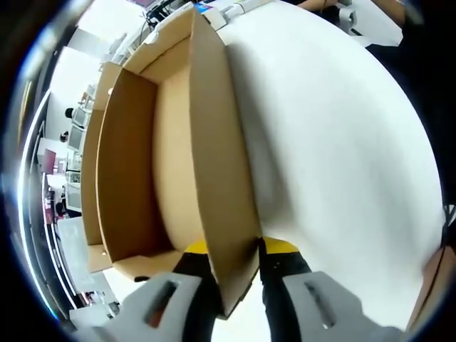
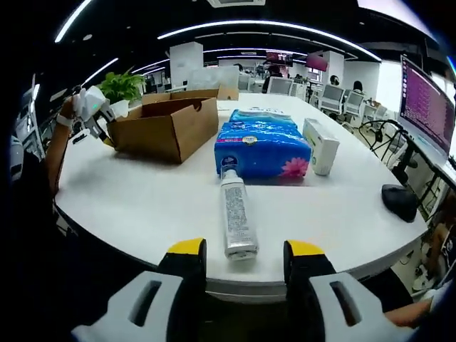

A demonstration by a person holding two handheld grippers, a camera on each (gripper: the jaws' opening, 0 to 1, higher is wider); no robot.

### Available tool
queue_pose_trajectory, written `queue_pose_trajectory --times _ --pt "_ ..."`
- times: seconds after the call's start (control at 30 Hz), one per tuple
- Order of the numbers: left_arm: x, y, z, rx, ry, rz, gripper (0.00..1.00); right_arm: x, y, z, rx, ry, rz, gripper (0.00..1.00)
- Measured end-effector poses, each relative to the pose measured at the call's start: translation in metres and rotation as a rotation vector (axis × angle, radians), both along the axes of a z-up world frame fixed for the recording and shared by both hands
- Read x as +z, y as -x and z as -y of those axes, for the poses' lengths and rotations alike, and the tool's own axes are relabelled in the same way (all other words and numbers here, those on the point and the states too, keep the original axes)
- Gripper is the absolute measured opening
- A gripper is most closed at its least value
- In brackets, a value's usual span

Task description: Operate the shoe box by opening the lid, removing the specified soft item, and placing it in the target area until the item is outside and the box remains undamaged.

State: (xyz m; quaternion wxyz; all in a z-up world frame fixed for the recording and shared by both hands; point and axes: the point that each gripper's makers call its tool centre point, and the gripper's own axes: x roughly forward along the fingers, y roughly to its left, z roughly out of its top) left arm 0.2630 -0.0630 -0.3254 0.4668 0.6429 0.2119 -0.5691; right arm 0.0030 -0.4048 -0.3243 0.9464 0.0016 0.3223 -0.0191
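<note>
The shoe box [image 1: 178, 142] front wall hides its inside from the right gripper view.

I can read no word, number or brand in either view. In my right gripper view the bottle [image 2: 237, 217] lying at the middle of the frame has a label with fine print down its side, too small to make out. The blue pack [image 2: 261, 144] behind it carries a white round mark and a pink flower at its near end, and any lettering on it is blurred. The screen [image 2: 426, 102] at the upper right edge shows rows of text that I cannot resolve. In my left gripper view the cardboard box [image 1: 187, 164] is plain brown, without print.
</note>
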Motion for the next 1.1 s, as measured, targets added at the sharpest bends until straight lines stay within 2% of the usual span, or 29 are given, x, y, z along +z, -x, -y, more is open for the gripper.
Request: queue_pose_trajectory --times 0.17,0.63,0.93,1.1 --pt "0.000 0.000 0.000 0.000 -0.001 0.003 0.19 0.000 0.000 -0.002 0.008 -0.016 0.003 0.28" --pt "0.000 0.000 -0.002 0.002 -0.012 0.012 0.20 -0.002 0.002 0.003 0.032 -0.030 0.007 0.20" --pt "0.000 0.000 -0.001 0.008 -0.007 0.009 0.20 -0.006 0.001 0.013 0.096 -0.041 -0.021 0.19" --pt "0.000 -0.001 -0.001 0.008 -0.005 0.009 0.20 -0.006 -0.004 0.014 0.151 -0.017 -0.041 0.19"
